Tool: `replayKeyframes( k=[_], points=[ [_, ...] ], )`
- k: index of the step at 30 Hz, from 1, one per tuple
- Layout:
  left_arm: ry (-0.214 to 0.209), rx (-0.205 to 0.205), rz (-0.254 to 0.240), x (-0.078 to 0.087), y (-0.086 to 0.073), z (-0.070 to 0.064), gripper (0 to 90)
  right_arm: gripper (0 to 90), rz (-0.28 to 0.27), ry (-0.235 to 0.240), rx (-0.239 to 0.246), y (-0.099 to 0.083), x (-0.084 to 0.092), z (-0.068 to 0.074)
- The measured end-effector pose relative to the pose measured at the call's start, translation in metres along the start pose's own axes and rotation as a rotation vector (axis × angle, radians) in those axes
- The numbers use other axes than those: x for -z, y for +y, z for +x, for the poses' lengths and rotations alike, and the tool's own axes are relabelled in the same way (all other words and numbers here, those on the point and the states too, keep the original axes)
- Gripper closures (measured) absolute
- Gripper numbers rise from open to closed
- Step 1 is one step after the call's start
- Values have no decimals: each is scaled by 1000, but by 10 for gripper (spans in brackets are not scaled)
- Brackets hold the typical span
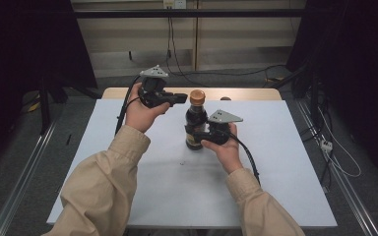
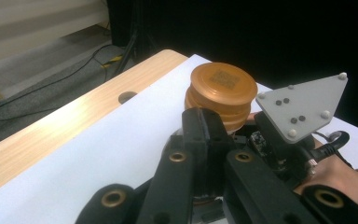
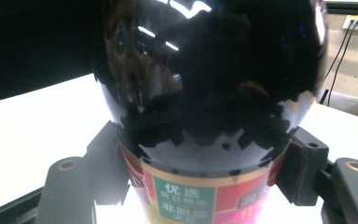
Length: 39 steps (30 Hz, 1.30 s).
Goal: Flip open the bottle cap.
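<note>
My right gripper [image 1: 197,133] squeezes the bottle [image 1: 195,129] mid-table. My left gripper [image 1: 183,98], pinched shut and empty, hasn't grabbed the cap [image 1: 197,97] yet.

High view: dim room, dark upper corners; evenly lit white table sheet [image 1: 177,187], soft faint shadows. Left gripper view: sharp centre, black upper right, near jaws soft. Right gripper view: dark bottle [image 3: 209,84] close, slightly blurred, white glare streaks at top; overexposed sheet at lower left.
</note>
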<state>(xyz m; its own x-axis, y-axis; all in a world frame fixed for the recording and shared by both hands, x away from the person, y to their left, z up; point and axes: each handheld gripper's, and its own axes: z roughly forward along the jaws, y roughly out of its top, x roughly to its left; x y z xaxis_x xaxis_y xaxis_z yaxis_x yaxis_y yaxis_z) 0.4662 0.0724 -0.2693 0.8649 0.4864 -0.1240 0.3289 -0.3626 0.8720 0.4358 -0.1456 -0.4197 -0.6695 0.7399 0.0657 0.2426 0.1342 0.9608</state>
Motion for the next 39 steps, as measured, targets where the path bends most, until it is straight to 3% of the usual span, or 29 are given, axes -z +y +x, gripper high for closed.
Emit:
replayKeyframes(
  k=[18, 30, 33, 35, 39],
  points=[
    [-28, -33, 34, -5, 4, -5, 900, 305, -1, -3, -1, 0, 0, 0],
    [-37, -25, 33, -5, 3, -5, 900, 308, -1, -3, 1, 0, 0, 0],
    [-58, -29, 23, -5, 4, -4, 900, 310, 1, -2, -4, 0, 0, 0],
    [-73, -8, 20, -5, 3, -2, 900, 313, 0, -8, -2, 0, 0, 0],
    [-58, -30, 29, -4, 4, -3, 900, 314, 3, -7, -1, 0, 0, 0]
  ],
)
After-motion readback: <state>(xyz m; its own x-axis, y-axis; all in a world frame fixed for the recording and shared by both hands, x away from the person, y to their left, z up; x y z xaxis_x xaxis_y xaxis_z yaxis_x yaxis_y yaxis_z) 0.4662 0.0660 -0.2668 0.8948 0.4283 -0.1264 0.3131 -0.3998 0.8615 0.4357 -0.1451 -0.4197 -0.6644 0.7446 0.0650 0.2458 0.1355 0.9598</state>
